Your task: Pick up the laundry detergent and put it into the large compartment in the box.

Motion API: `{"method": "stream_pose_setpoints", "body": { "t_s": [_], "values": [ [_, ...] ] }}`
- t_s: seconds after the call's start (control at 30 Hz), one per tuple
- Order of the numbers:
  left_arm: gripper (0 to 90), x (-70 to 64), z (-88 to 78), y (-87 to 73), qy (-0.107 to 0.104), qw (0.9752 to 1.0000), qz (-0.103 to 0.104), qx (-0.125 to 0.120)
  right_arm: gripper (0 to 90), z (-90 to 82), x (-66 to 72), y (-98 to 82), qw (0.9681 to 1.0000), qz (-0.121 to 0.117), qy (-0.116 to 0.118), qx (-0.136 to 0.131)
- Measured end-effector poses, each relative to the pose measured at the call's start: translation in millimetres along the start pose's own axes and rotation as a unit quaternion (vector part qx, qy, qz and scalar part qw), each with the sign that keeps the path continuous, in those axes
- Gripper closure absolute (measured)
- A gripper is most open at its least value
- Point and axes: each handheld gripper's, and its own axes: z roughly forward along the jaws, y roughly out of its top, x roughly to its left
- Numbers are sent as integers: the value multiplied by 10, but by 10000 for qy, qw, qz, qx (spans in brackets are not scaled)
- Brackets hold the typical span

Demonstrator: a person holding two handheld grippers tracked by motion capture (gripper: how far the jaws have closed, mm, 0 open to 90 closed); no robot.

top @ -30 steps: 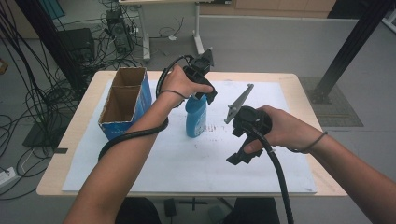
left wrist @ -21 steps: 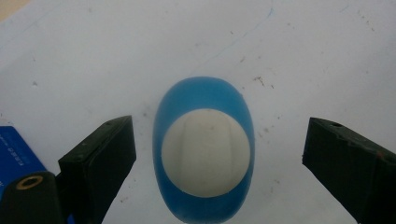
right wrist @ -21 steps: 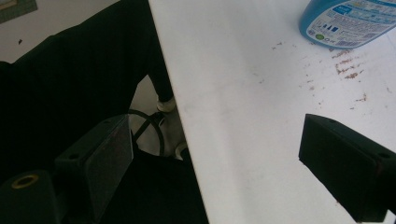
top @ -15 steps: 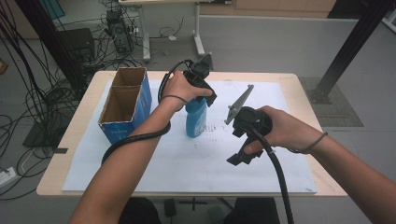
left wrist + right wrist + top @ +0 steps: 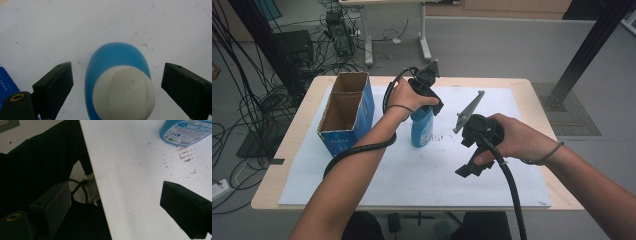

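Bottle stands between our left hand-held gripper's wide jaws; next we close on its cap. Right hand-held gripper waits wide.

Light wooden table, white sheet covering most of top. Blue bottle upright mid-sheet; open blue cardboard box near left edge.
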Motion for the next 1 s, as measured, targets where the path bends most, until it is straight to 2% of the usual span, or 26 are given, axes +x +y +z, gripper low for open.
{"method": "stream_pose_setpoints", "body": {
  "t_s": [0.43,1.0],
  "values": [
    [105,-4,66,-1,4,10000,8,37,94,10,-15,-6,10000,-1,-7,7],
    [106,12,40,-13,25,10000,2,36,84,14,-5,4,10000,-36,10,9]
  ]
}}
